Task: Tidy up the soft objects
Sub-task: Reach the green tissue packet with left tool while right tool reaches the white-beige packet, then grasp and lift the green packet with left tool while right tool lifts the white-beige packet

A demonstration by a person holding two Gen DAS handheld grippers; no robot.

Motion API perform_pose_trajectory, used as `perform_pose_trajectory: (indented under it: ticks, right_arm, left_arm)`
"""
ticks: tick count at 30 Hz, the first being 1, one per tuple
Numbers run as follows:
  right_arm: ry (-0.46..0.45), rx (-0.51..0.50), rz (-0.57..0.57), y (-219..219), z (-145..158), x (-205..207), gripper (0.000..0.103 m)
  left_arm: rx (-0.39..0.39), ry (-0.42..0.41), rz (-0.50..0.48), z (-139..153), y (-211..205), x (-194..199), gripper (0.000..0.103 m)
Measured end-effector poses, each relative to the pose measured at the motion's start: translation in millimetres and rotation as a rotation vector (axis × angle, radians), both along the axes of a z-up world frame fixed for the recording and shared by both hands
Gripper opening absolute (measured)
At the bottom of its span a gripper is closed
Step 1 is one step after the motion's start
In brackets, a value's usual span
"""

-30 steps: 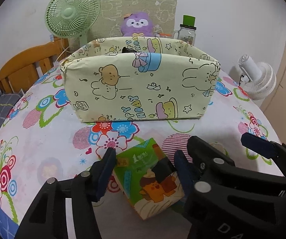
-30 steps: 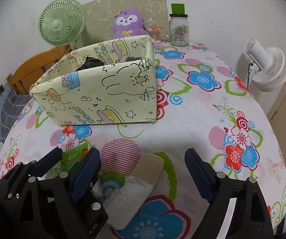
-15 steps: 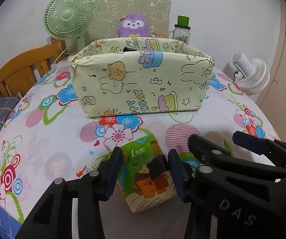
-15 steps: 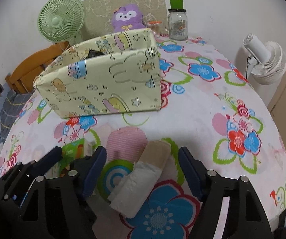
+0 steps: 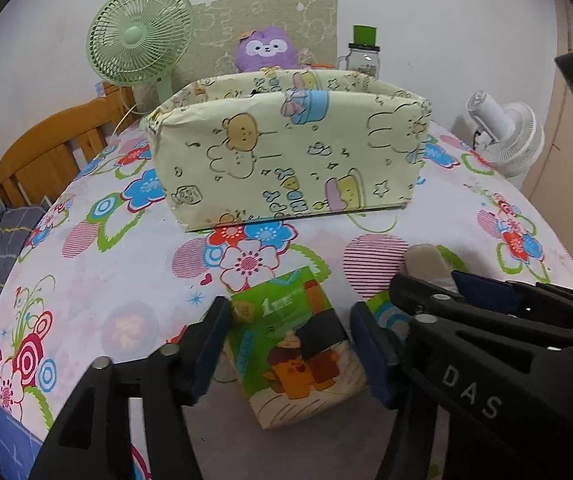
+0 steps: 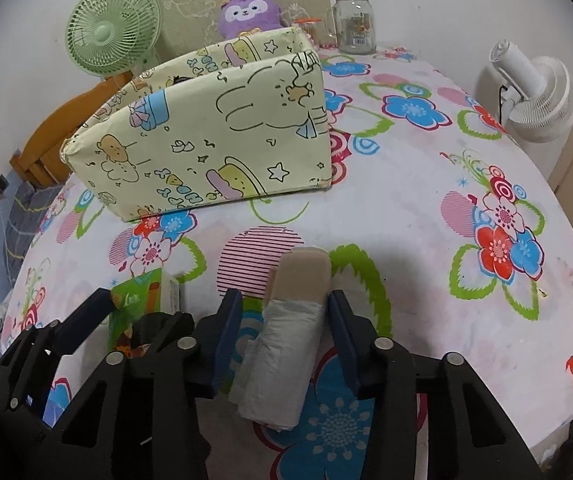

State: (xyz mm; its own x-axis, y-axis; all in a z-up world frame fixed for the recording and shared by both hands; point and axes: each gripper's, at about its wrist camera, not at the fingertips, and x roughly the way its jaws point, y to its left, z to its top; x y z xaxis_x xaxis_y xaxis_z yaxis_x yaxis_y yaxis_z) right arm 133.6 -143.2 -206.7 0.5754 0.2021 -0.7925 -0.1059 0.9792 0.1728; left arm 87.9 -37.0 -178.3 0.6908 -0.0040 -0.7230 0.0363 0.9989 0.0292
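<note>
Both views are evenly and softly lit from overhead, bright enough that colours on the floral tablecloth (image 5: 98, 280) read cleanly. Shadows are faint and diffuse: a grey patch lies under the tissue pack (image 5: 298, 348) at the desk's near edge, another under the rolled bag (image 6: 286, 344). The white wall (image 5: 446, 20) shows no glare. Fisheye distortion bows the desk's edges and the storage box (image 6: 214, 140), and black vignetting fills the corners. Focus is sharp throughout; the near tool bodies look slightly soft.
</note>
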Motion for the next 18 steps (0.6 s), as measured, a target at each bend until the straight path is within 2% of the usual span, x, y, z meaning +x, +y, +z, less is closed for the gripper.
perform_pose_trajectory:
  ticks: [4, 15, 18]
  right_arm:
    - [-0.009, -0.031, 0.004, 3.3, -1.0, 0.9, 0.033]
    - [-0.016, -0.013, 0.022, 4.6, -0.2, 5.2, 0.018]
    - [-0.017, -0.012, 0.029, 6.4, 0.1, 5.9, 0.018]
  left_arm:
    - [-0.060, 0.046, 0.020, -7.9, 9.9, 6.0, 0.075]
    - [-0.054, 0.048, 0.034, -7.6, 9.3, 8.9, 0.075]
    - [-0.060, 0.051, 0.033, -7.7, 9.7, 10.6, 0.068]
